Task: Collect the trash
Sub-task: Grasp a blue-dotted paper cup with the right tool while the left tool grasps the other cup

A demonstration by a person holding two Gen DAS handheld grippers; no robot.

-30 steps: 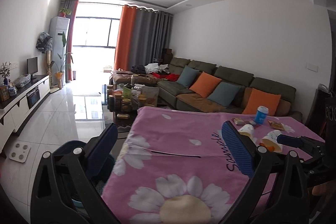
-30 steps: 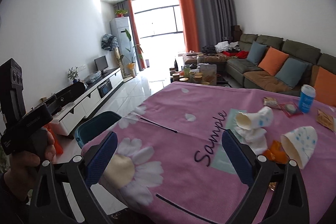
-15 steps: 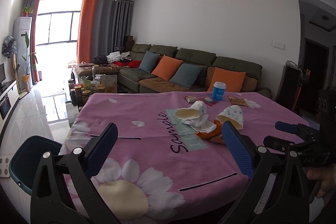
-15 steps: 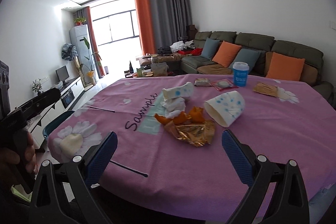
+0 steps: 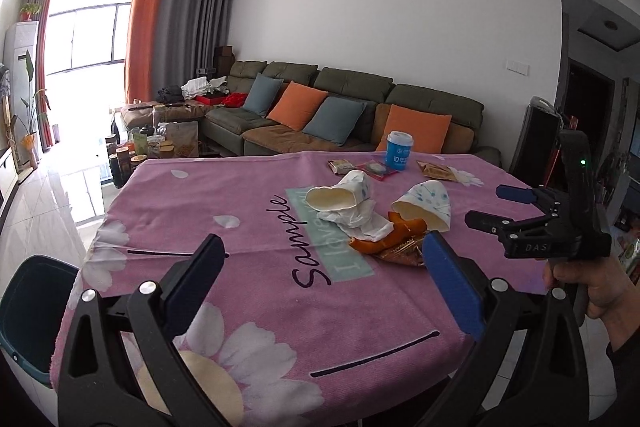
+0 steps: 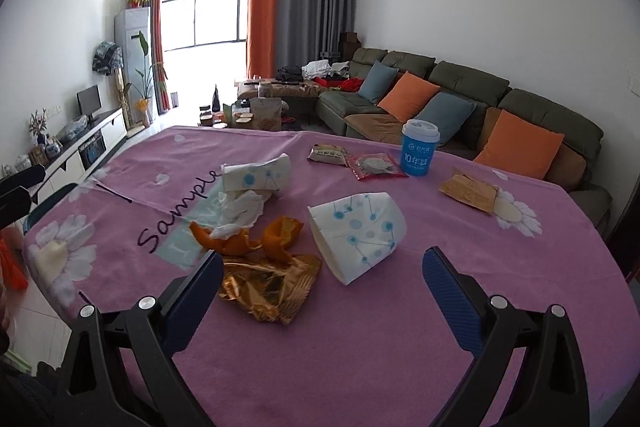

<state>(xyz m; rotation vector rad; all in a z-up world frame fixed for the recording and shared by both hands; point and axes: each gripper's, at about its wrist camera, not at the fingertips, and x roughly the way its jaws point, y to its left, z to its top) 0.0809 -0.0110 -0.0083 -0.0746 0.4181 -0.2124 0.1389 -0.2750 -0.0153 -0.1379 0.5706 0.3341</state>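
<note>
A trash pile lies mid-table on the pink flowered cloth [image 6: 400, 327]: a crushed dotted paper cup [image 6: 356, 231], a second flattened cup [image 6: 256, 177], a white tissue [image 6: 240, 211], orange peel [image 6: 276, 239] and a gold foil wrapper [image 6: 268, 287]. My right gripper [image 6: 323, 259] is open just short of the foil and the near cup, holding nothing. My left gripper [image 5: 322, 251] is open above the cloth, short of the same pile: cup [image 5: 424, 207], peel [image 5: 384, 239]. The right gripper [image 5: 490, 205], in a hand, shows open at the right of the left wrist view.
A blue lidded cup [image 6: 419, 147], two snack packets [image 6: 372, 167] and a brown packet [image 6: 468, 191] lie farther back. A dark teal bin [image 5: 32, 307] stands on the floor by the table's left corner. Behind are a green sofa [image 5: 360, 115] and a cluttered coffee table [image 5: 160, 143].
Both views have swung onto the trash pile. The right gripper has closed in on the foil and cup; the left gripper has turned right and come nearer. Both stay open.
</note>
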